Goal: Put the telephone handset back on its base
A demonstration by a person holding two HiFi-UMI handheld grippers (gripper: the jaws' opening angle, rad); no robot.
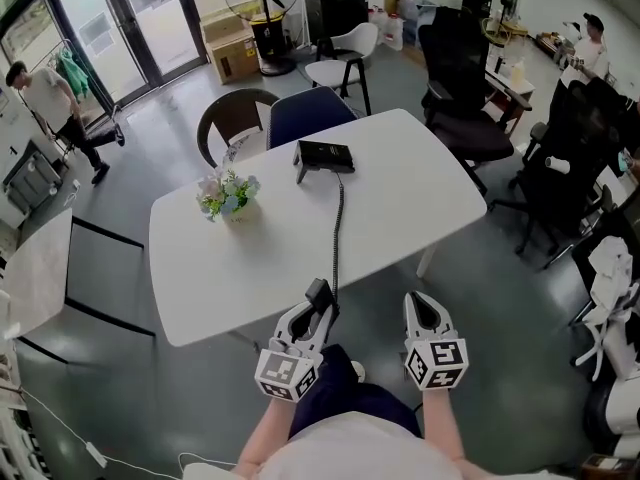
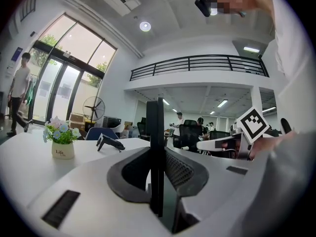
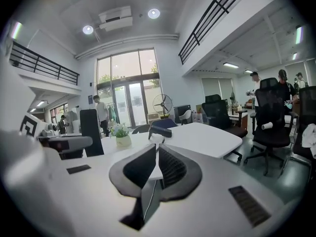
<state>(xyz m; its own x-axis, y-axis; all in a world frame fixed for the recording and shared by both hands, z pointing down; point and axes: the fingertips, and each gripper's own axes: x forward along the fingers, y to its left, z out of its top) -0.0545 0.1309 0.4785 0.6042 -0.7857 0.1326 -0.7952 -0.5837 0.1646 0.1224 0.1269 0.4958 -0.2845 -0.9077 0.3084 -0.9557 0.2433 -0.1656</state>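
The black telephone base (image 1: 322, 155) sits at the far side of the white table (image 1: 400, 198); it also shows small in the left gripper view (image 2: 109, 142) and the right gripper view (image 3: 160, 131). Its coiled cord (image 1: 338, 228) runs toward me to the black handset (image 1: 320, 292). My left gripper (image 1: 312, 310) is shut on that handset just off the table's near edge. In the left gripper view the handset (image 2: 155, 132) stands edge-on between the jaws (image 2: 157, 157). My right gripper (image 1: 422, 306) hangs beside it, shut and empty (image 3: 157, 154); the held handset (image 3: 91, 131) shows at its left.
A small pot of flowers (image 1: 228, 196) stands on the table's left part. Two chairs (image 1: 235, 118) (image 1: 310, 113) are tucked behind the table, black office chairs (image 1: 460, 78) stand to the right. A second table (image 1: 35, 268) is at the left, and a person (image 1: 50, 98) walks beyond it.
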